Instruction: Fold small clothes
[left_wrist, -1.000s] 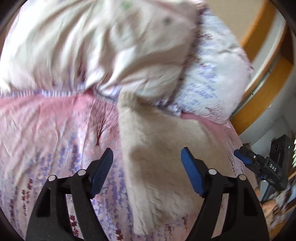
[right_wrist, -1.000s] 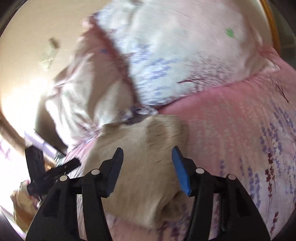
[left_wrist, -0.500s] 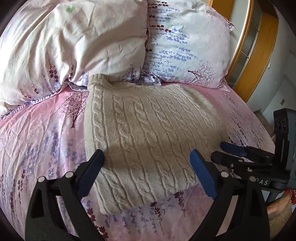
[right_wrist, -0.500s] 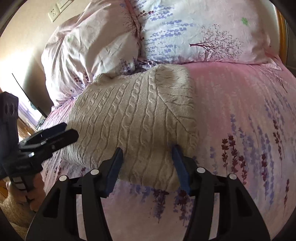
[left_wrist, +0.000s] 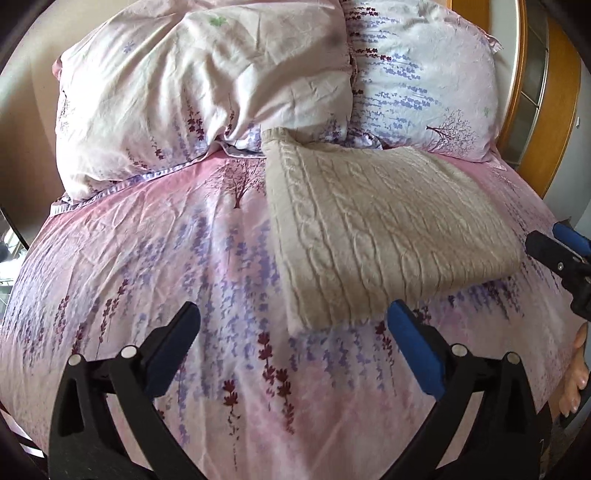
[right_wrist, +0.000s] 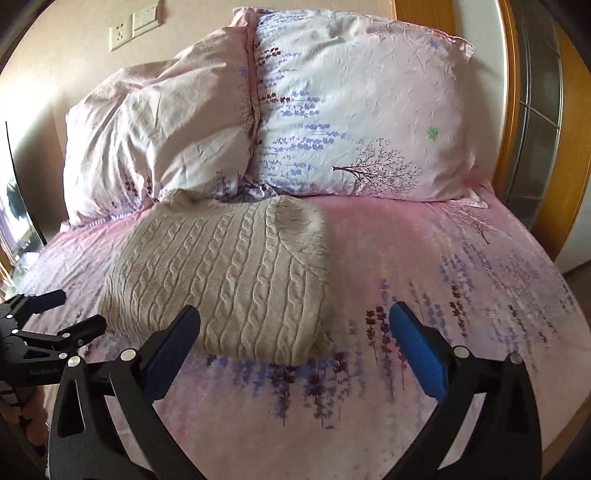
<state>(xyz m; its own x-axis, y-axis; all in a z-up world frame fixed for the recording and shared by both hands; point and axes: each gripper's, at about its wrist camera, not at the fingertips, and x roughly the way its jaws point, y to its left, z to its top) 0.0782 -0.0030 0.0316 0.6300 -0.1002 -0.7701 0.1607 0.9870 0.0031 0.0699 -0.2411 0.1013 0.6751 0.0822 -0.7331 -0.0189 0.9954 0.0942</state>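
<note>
A folded beige cable-knit sweater lies flat on the pink floral bed cover, its far end against the pillows. My left gripper hovers just short of the sweater's near left corner. Its jaws are opening wide and the blue pads touch nothing. In the right wrist view the sweater lies ahead and to the left. My right gripper stands off its near right corner, jaws opening, with no cloth between the pads. Each view shows the other gripper at its edge: the right gripper and the left gripper.
Two floral pillows lean at the head of the bed. A wooden bed frame runs along the right side. A wall socket and switch sit above the pillows. A hand shows at the lower right.
Both grippers have drawn back from the sweater and spread their jaws wider. The right gripper has let go of the sweater's near edge. The sweater now lies still and folded.
</note>
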